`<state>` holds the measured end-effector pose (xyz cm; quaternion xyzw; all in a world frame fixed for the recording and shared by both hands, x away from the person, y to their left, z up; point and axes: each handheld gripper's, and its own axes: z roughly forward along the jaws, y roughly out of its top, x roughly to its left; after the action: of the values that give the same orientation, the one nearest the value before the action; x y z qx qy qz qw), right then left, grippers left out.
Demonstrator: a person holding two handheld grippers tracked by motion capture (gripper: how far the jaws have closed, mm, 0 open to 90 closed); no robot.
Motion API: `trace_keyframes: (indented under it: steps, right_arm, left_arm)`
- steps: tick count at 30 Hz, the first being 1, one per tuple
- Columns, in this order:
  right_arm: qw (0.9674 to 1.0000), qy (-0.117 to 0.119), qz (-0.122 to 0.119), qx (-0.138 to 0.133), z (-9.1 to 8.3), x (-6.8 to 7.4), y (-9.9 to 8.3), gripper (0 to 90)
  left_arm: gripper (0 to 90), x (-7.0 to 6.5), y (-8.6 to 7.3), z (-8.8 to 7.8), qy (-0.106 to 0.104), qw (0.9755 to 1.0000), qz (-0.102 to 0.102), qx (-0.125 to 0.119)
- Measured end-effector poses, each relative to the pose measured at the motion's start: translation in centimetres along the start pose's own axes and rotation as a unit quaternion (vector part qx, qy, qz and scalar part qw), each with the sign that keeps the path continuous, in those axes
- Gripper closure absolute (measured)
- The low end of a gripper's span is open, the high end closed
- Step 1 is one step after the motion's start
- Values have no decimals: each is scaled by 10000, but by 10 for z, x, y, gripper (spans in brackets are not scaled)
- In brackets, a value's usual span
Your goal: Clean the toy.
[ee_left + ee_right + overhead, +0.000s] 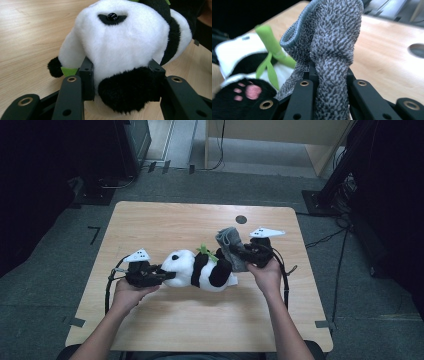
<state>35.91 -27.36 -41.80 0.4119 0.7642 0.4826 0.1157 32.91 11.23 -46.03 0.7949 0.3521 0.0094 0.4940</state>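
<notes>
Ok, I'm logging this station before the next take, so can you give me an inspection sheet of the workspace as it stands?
Surface: light wooden table with rounded corners and a round hole near its far edge.
Job's things: black-and-white plush panda lying on the table, with a green felt leaf sprig; speckled grey knitted sock.
Clutter: nothing seen.
Grippers: left gripper, jaws pressed into the panda's head; right gripper, jaws shut on the sock, holding it up.
Cables: a black cable loops from the left gripper, another from the right.
Surroundings: grey carpet floor, loose floor cables, dark equipment at both sides.
</notes>
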Motion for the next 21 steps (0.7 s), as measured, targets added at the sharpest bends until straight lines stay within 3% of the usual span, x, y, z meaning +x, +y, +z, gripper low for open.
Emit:
trace_keyframes:
  steps: [3, 6, 12, 17, 21]
  right_arm:
    - [9997, 106, -18, 229, 18, -2, -4, 794]
    - [9984, 190, -121, 522, 34, -2, -5, 794]
    - [9979, 258, -3, 593, 50, -11, -8, 795]
    - [9975, 244, -20, 668, 56, -16, -5, 795]
    - [9972, 213, -33, 721, 61, -19, -3, 795]
  left_arm:
    - [514, 1, -3, 4, 13, 9999, 162, -36]
    - [481, 1, -5, 6, 72, 9999, 105, -90]
    - [292, 6, -6, 7, 21, 9996, -53, -289]
    - [215, 7, -2, 3, 31, 9995, 127, -297]
    - [215, 9, -2, -2, 17, 9991, 305, -284]
